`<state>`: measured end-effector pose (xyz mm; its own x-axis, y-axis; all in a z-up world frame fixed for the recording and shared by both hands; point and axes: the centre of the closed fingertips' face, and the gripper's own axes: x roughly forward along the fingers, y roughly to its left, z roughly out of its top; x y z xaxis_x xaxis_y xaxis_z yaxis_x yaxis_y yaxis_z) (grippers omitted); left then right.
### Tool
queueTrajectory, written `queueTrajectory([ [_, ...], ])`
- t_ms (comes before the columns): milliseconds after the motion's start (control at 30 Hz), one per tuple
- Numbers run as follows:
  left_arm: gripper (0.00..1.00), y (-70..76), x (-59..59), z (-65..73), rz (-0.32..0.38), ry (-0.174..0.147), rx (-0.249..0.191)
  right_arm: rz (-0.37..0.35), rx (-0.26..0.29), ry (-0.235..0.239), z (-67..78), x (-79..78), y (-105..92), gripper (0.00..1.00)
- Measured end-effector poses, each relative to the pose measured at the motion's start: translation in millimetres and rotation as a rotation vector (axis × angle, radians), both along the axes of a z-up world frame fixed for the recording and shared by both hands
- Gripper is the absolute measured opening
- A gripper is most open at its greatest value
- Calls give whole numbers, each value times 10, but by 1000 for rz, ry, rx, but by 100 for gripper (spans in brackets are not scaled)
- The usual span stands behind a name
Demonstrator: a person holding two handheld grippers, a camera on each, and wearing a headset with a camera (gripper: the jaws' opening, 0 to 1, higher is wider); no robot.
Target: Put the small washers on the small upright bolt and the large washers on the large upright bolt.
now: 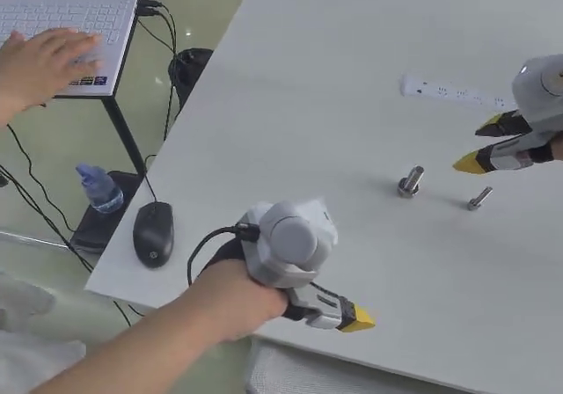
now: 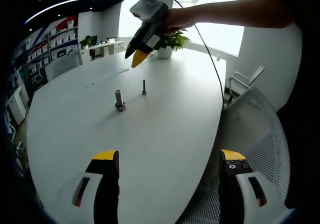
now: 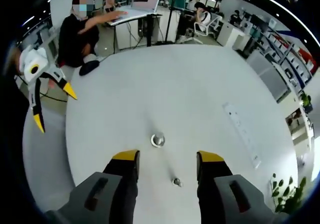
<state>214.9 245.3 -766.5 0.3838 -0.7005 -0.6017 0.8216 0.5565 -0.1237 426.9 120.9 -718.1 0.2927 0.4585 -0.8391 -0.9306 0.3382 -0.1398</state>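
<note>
Being held out over the near edge of the white table (image 1: 308,104), the left gripper (image 1: 352,318) is being carried with its jaws spread wide and nothing between them; in the left gripper view the two yellow-tipped jaws are being shown well apart over bare table top.

Farther in, the large upright bolt (image 1: 410,181) and the small upright bolt (image 1: 479,198) are being shown standing near each other, well apart from the left gripper. A wider ring is being seen at the foot of the large upright bolt, but it is too small to tell whether that is the bolt's own head or something laid on it.

Just beyond the bolts, the right gripper (image 1: 479,146) is being held in the air with its jaws parted and empty; in the right gripper view both bolts are being framed between the jaws. Farther off, a power strip (image 1: 449,91) is lying flat on the table.

With no washer being gripped on either side, the step is being judged as a fetch and not a placement. The next move is being judged to call for a washer being pinched by its edge, matched by size, its hole being centred over the tip of the matching bolt, then being lowered and released.
</note>
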Motion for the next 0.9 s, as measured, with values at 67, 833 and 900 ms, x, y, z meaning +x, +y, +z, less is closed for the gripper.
queueTrajectory([
  [67, 81, 17, 3, 14, 19, -1, -5, -18, 40, -11, 113, -52, -39, 48],
  [833, 83, 247, -5, 356, 222, -39, -94, -204, 366, -45, 608, -792, -919, 56],
  [900, 83, 232, -12, 369, 226, -42, -92, -258, 415, -15, 590, -915, -987, 57],
])
